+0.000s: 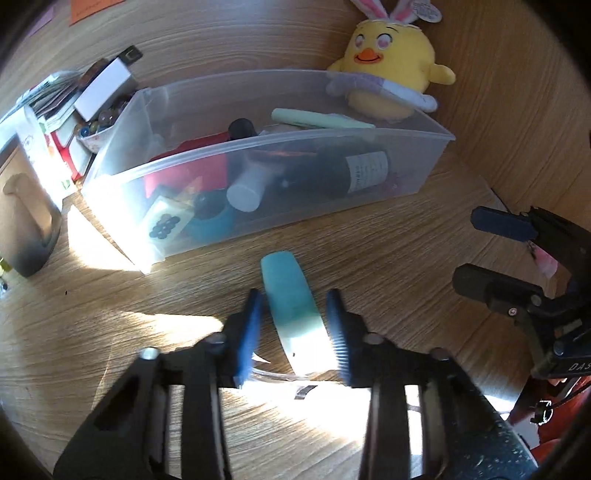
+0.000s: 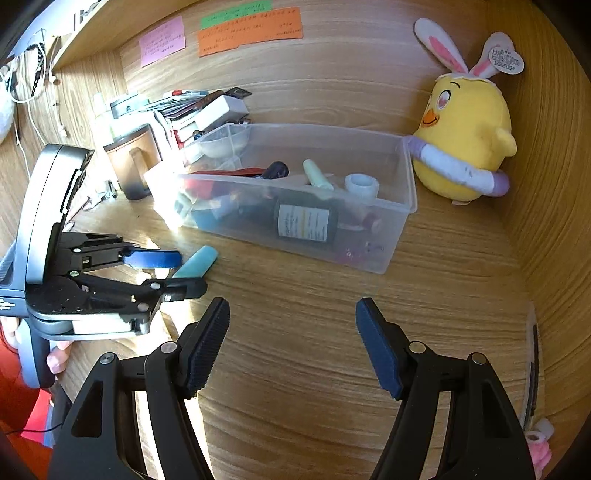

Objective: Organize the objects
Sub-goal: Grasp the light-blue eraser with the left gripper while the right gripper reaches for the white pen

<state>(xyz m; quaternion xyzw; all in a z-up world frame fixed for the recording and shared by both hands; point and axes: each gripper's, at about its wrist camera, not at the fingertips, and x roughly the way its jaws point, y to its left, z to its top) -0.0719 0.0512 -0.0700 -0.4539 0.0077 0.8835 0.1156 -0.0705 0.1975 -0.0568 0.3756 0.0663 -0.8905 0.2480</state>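
Note:
A teal tube (image 1: pixel 291 306) (image 2: pixel 199 263) lies on the wooden desk in front of a clear plastic bin (image 1: pixel 295 138) (image 2: pixel 406 206). The bin holds a dark labelled bottle, a red box, a pale green stick and several other small items. My left gripper (image 1: pixel 293 295) (image 2: pixel 188 271) is shut on the teal tube, one blue pad against each of its long sides, low over the desk. My right gripper (image 2: pixel 291 308) (image 1: pixel 467 247) stands open over bare desk to the right of the tube, with nothing between its fingers.
A yellow plush chick (image 1: pixel 391 55) (image 2: pixel 465 147) with bunny ears sits behind the bin's right end, against the wooden side wall. A brown mug (image 1: pixel 26 229) (image 2: pixel 129 166) and stacked boxes (image 1: pixel 92 96) stand left of the bin. Sticky notes (image 2: pixel 247 31) are stuck on the back panel.

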